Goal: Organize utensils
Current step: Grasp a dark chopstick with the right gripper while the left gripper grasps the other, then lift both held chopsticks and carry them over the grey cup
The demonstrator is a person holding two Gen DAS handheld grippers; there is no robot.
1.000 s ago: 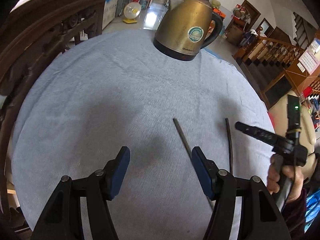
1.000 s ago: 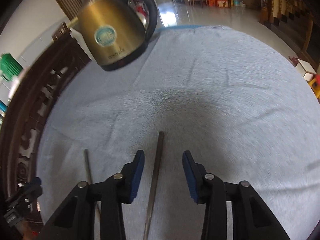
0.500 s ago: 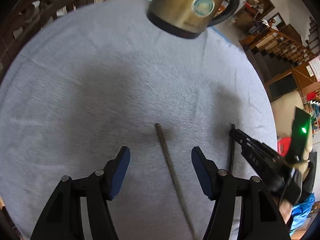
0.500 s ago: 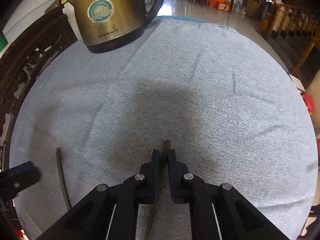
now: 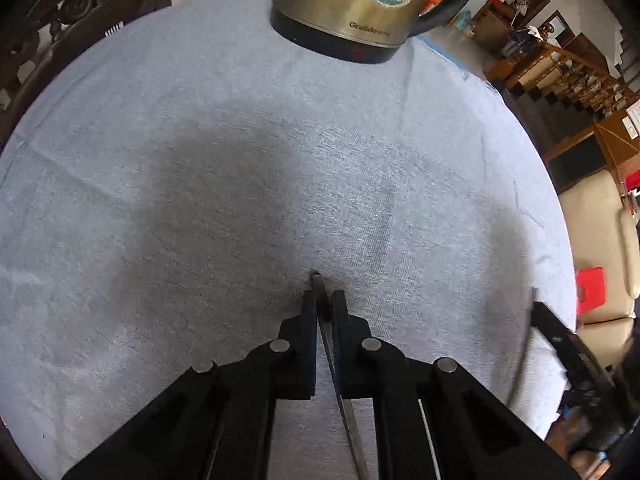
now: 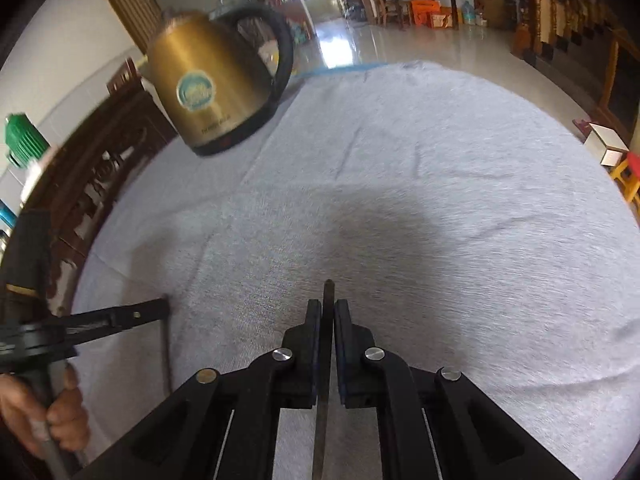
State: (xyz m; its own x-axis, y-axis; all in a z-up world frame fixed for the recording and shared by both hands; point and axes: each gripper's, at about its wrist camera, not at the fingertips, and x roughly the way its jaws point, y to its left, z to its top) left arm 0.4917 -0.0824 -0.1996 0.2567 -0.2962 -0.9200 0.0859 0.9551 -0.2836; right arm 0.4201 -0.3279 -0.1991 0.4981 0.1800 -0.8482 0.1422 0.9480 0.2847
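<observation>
Two thin dark chopsticks are on the table, which is covered with a grey cloth (image 5: 200, 160). In the left wrist view my left gripper (image 5: 323, 296) has its jaws closing, and the pads press on one chopstick (image 5: 352, 420) just behind its tip. In the right wrist view my right gripper (image 6: 328, 304) is shut on the other chopstick (image 6: 320, 432), whose tip pokes out ahead of the pads. The left gripper (image 6: 164, 309) also shows at the left of that view, over its chopstick (image 6: 165, 344). The right gripper's fingers (image 5: 540, 312) show blurred at the right edge of the left wrist view.
A brass electric kettle (image 5: 348, 0) (image 6: 212, 92) stands at the far side of the cloth. A carved wooden chair back (image 6: 88, 184) borders the table's left. A person's hand (image 6: 52, 412) holds the left gripper's handle. A beige sofa (image 5: 592, 248) lies beyond the right edge.
My left gripper came down over one chopstick and shut on it. My right gripper shut on the other chopstick, and its view has since shifted, the kettle now farther left.
</observation>
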